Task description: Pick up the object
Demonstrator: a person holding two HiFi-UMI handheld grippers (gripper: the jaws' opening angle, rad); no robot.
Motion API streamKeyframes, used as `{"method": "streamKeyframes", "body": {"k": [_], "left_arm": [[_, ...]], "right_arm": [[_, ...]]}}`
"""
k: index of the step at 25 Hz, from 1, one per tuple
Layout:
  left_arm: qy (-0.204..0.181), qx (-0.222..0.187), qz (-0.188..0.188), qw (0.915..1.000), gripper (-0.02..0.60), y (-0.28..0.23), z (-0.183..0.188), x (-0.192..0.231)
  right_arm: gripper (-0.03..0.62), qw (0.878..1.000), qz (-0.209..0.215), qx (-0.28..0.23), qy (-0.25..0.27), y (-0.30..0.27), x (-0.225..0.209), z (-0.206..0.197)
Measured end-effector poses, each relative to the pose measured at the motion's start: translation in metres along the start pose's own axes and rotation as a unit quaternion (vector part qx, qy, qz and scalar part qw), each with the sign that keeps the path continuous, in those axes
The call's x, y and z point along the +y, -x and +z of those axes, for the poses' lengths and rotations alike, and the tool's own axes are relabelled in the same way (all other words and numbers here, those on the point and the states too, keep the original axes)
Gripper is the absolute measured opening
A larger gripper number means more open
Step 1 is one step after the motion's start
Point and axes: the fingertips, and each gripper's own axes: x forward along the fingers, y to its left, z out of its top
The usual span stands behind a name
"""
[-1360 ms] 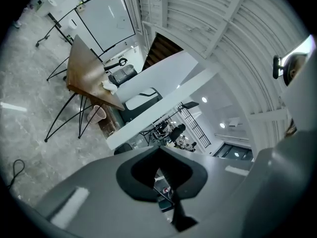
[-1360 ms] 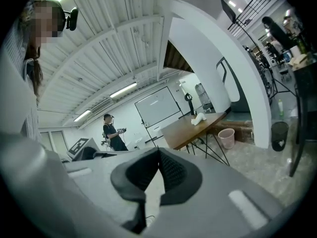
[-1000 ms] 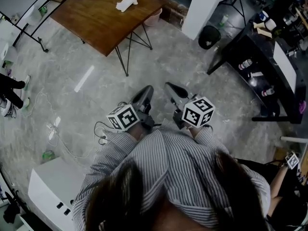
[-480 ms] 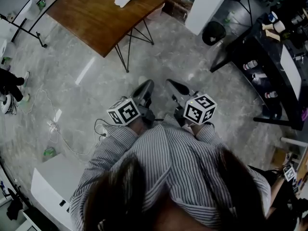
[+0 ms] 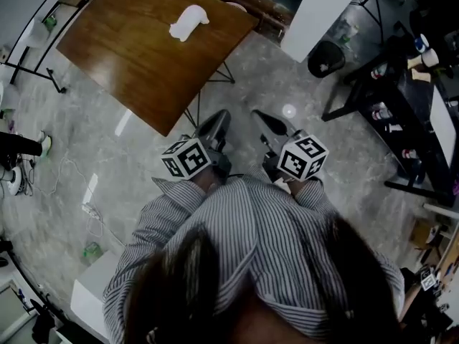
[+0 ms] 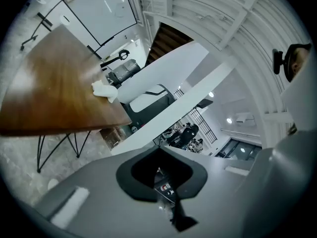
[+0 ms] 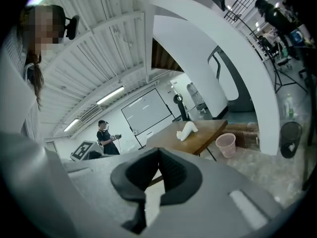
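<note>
Lying on the tabletop [image 5: 107,63], the white object [image 5: 188,21] was not yet reached; the left claw [image 5: 217,120] and right claw [image 5: 262,117] were held closed on nothing, well away.

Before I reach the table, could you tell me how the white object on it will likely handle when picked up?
The white object looks lumpy and soft-edged, so it is probably light and may give when squeezed. It lies bent and low on the table, so it should not roll. Whether it is slippery is too small to tell.
</note>
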Motion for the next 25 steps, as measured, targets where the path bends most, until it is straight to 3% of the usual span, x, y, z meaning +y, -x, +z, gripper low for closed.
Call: {"method": "streamKeyframes", "body": {"k": [4,9,15,22,25], "left_arm": [[-0.017,-0.002,-0.018,0.9997,0.005,-0.04,0.064,0.024],[-0.022,0.0,-0.005,0.9997,0.005,-0.071,0.124,0.063],[0.002,0.012,0.013,0.9998,0.005,-0.089,0.15,0.096],[0.013,-0.026,0.046,0.9985,0.005,-0.107,0.178,0.113],[0.008,-0.017,0.047,0.9987,0.005,-0.117,0.182,0.112]], "right_arm": [[0.002,1.0,0.007,-0.002,-0.002,-0.072,-0.025,0.037],[0.002,1.0,0.002,-0.005,-0.019,-0.139,-0.053,0.07],[0.002,0.999,0.017,0.024,-0.025,-0.184,-0.062,0.074],[0.002,0.998,0.048,0.04,-0.017,-0.207,-0.08,0.097],[0.002,0.997,0.062,0.044,-0.009,-0.218,-0.082,0.11]]}}
